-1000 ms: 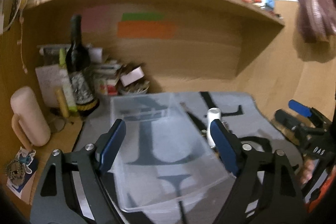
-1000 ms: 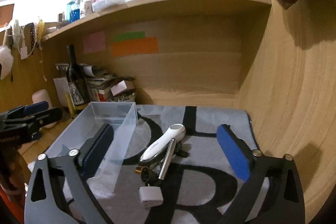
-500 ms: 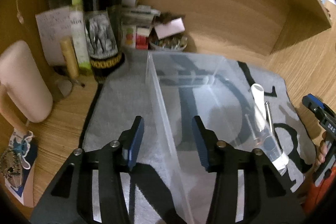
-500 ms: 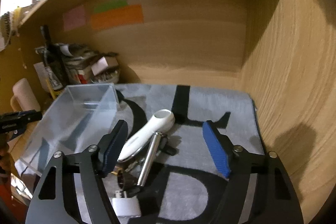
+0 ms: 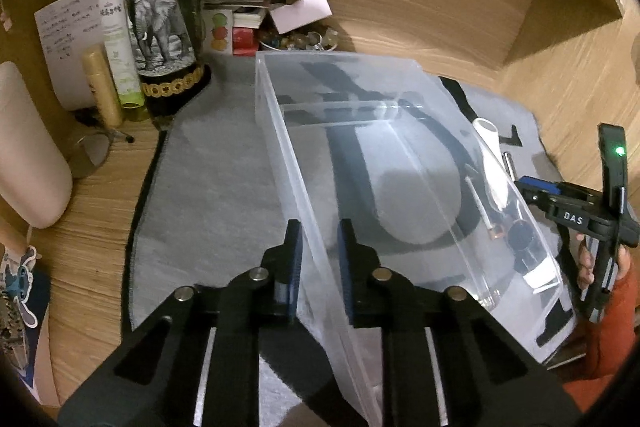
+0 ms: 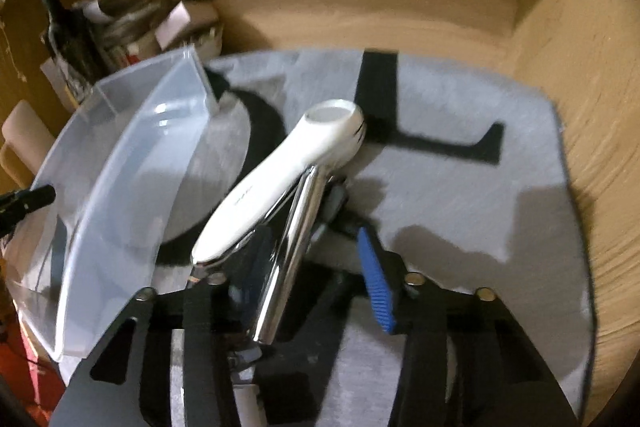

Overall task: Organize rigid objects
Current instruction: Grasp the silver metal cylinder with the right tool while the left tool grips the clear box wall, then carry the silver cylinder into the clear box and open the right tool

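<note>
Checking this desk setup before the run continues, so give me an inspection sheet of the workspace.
Surface: grey mat with black letters on a wooden desk.
Job's things: clear plastic bin; white handheld device and chrome rod beside it.
Clutter: wine bottle, tubes, papers at the back corner.
Grippers: left gripper clamps the bin's wall; right gripper closing around the device and rod.
Cables: nothing seen.
Surroundings: wooden alcove, sticky notes.

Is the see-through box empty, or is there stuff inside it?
Empty. Through the clear box only the grey mat shows. The white tool lies outside it on the mat, beside its wall.
</note>
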Action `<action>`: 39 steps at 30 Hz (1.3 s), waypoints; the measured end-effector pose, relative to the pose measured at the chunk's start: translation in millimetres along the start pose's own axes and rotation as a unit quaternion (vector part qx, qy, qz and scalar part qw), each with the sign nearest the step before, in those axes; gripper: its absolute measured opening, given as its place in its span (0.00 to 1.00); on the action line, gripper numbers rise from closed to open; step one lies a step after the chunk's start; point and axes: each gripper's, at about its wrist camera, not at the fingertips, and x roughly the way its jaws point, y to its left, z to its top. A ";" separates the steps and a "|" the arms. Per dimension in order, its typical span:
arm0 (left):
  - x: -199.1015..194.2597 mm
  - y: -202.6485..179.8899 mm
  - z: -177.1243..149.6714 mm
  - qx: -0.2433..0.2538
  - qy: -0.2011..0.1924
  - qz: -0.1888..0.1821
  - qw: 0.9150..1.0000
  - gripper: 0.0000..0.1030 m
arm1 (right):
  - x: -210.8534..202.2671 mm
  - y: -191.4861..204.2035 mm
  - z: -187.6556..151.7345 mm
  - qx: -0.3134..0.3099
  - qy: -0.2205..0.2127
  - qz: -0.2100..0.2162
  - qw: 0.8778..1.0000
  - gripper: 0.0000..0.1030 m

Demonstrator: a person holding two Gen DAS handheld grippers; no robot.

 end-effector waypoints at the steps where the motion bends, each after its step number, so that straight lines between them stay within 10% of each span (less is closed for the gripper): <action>1: -0.3 -2.5 -1.3 0.006 -0.003 0.006 1.000 0.17 | 4.2 -0.1 -0.3 0.004 0.008 0.008 1.000 0.31; 8: 0.7 -4.2 -2.0 0.015 -0.009 0.017 1.000 0.16 | 5.6 0.1 1.8 0.012 0.006 0.019 1.000 0.14; 28: 0.7 1.9 -0.5 -0.005 -0.012 -0.001 1.000 0.16 | -91.8 30.0 40.5 -0.020 -0.152 0.015 0.988 0.14; 39: -0.2 2.3 -3.2 -0.004 -0.022 -0.007 1.000 0.16 | -95.0 90.3 56.3 -0.078 -0.171 0.048 0.981 0.14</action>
